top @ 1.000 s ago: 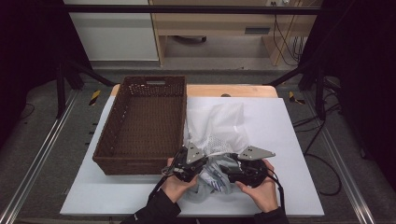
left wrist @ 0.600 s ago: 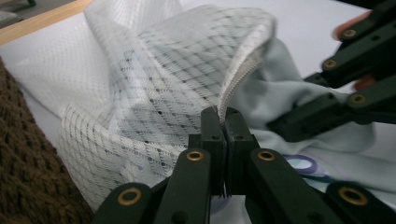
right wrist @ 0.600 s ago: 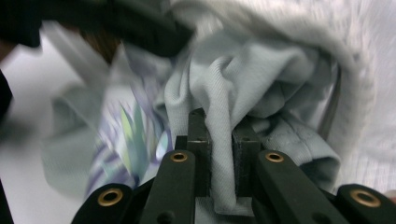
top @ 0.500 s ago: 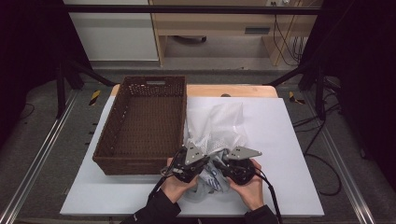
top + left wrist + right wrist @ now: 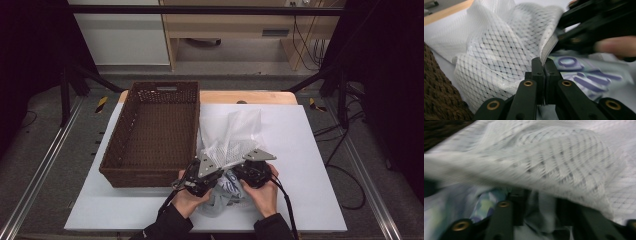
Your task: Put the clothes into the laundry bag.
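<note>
A board (image 5: 310, 150) lies on the table, and on its left half sits a basket (image 5: 155, 132). Right of the basket lies a mesh bag (image 5: 235, 132), with a printed cloth (image 5: 231, 186) at its near end. My left gripper (image 5: 202, 176) and right gripper (image 5: 254, 169) sit on either side of that cloth, at the board's near edge.

From my seat, the open stretch is the white counter (image 5: 310, 165) to the right of the hands, bare out to its edge. On the left, the brown wicker basket (image 5: 152, 135) walls off that side, its near rim just beside my left gripper (image 5: 202, 175). Straight ahead the white mesh bag (image 5: 235, 132) lies heaped, blocking the way forward. The right gripper (image 5: 252, 170) sits close against the left one, with a grey printed cloth (image 5: 227, 187) bunched between them.
</note>
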Available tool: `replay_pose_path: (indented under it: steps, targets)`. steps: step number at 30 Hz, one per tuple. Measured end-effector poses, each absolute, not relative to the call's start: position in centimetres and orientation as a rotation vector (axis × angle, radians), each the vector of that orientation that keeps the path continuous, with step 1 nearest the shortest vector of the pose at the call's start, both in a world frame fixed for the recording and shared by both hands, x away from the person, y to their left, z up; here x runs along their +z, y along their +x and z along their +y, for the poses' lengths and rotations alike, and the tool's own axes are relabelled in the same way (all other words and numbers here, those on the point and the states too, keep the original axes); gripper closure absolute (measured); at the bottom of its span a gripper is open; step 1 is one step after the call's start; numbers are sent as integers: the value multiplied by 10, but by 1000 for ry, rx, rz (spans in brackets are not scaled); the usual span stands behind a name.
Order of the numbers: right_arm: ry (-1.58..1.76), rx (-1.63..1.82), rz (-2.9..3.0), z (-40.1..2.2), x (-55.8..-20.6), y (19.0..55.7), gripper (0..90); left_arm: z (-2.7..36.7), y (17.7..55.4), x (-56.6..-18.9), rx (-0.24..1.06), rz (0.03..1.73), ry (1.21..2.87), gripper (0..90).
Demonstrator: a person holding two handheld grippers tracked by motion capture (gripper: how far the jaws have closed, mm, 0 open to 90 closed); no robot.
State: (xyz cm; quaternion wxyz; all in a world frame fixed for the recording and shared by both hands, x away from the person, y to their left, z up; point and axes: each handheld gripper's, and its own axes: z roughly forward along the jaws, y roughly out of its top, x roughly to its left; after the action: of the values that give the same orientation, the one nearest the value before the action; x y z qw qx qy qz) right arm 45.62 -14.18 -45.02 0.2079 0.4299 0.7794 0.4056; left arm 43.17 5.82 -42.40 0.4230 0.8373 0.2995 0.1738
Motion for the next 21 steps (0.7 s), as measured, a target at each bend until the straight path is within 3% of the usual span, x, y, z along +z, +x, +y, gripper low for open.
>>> replay_pose_path:
  steps: [4,7,12,15,19,21]
  targets:
    - [1129,1208,2254,-152,-440,434,320,59,435,-427,438,771,2095,884]
    - [1116,1207,2296,-156,-440,421,290,60,437,-429,426,781,2092,883]
    - [1107,1209,2384,-150,-453,419,367,57,435,-431,436,776,2099,882]
    - [1111,1167,2418,-138,-463,427,474,56,435,-431,426,770,2102,882]
    - [1163,1128,2369,-131,-471,436,700,55,434,-431,421,759,2108,884]
    - [1203,1135,2342,-132,-469,438,756,55,431,-428,429,748,2104,884]
